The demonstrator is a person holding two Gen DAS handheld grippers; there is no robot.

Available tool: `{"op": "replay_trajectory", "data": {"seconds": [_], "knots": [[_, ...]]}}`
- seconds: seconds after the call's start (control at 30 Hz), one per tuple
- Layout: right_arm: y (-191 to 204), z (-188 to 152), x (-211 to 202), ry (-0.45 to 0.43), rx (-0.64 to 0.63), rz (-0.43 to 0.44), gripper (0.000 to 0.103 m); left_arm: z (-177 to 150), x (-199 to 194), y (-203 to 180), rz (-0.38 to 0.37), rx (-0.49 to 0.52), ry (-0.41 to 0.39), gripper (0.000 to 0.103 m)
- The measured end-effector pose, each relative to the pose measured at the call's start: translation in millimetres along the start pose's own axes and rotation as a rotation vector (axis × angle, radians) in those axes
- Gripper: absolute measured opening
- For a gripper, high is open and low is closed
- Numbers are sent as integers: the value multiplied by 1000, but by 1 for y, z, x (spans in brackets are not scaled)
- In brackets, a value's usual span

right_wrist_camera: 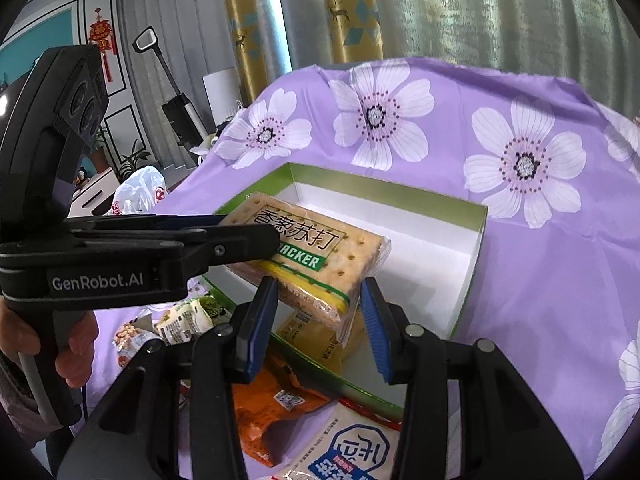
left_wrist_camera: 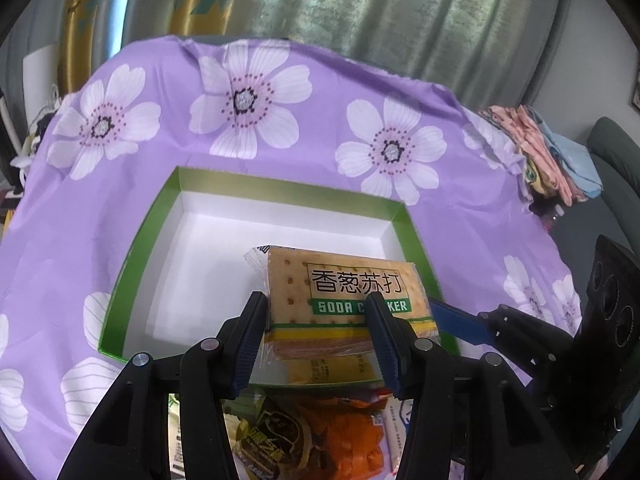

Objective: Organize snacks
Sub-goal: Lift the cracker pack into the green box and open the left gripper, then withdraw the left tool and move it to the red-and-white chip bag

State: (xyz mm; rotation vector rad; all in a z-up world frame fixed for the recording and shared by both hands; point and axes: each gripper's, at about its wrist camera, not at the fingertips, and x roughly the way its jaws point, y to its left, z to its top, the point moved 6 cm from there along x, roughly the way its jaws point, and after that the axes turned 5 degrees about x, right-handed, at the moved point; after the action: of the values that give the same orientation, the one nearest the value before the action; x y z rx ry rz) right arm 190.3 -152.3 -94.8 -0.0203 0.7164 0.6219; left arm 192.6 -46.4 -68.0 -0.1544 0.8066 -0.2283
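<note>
Left gripper (left_wrist_camera: 318,344) on cracker pack (left_wrist_camera: 344,296), label up, long axis crosswise.

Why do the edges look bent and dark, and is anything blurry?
Left wrist view: fisheye bows the purple flowered cloth into a dome, corners black; the orange snack bag below the fingers is smeared. Right wrist view: same bowing; the soda cracker packet reads sharp, and the green-rimmed white box is evenly lit.

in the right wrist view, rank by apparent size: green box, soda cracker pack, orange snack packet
1. green box
2. soda cracker pack and orange snack packet: they look alike; the packet is nearer the camera and partly hidden, so unsure.
</note>
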Motion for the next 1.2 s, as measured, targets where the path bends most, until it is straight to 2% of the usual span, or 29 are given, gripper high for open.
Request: {"op": "replay_trajectory", "data": {"seconds": [0.27,0.33,0.4,0.43,0.63,0.7,0.9,1.2], "knots": [[-2,-1,15,28,-2,-17,45,-2,14,1,21,-13,25,51],[0,-1,15,30,-12,-31,45,-2,13,2,40,-15,27,56],[1,-1,12,22,-13,-29,49,-4,8,3,55,-18,24,76],[1,-1,8,17,-8,-29,49,-5,6,4,62,-19,21,80],[-3,-6,-19,-14,32,-23,59,-12,-17,3,101,-11,-7,81],[-2,-9,-28,-21,41,-20,66,-14,-25,1,111,-4,-14,87],[8,-22,-57,-41,63,0,79,-23,-56,-13,129,21,-56,96],[32,-45,-94,-44,56,35,90,-47,-102,-37,146,64,-103,99]]}}
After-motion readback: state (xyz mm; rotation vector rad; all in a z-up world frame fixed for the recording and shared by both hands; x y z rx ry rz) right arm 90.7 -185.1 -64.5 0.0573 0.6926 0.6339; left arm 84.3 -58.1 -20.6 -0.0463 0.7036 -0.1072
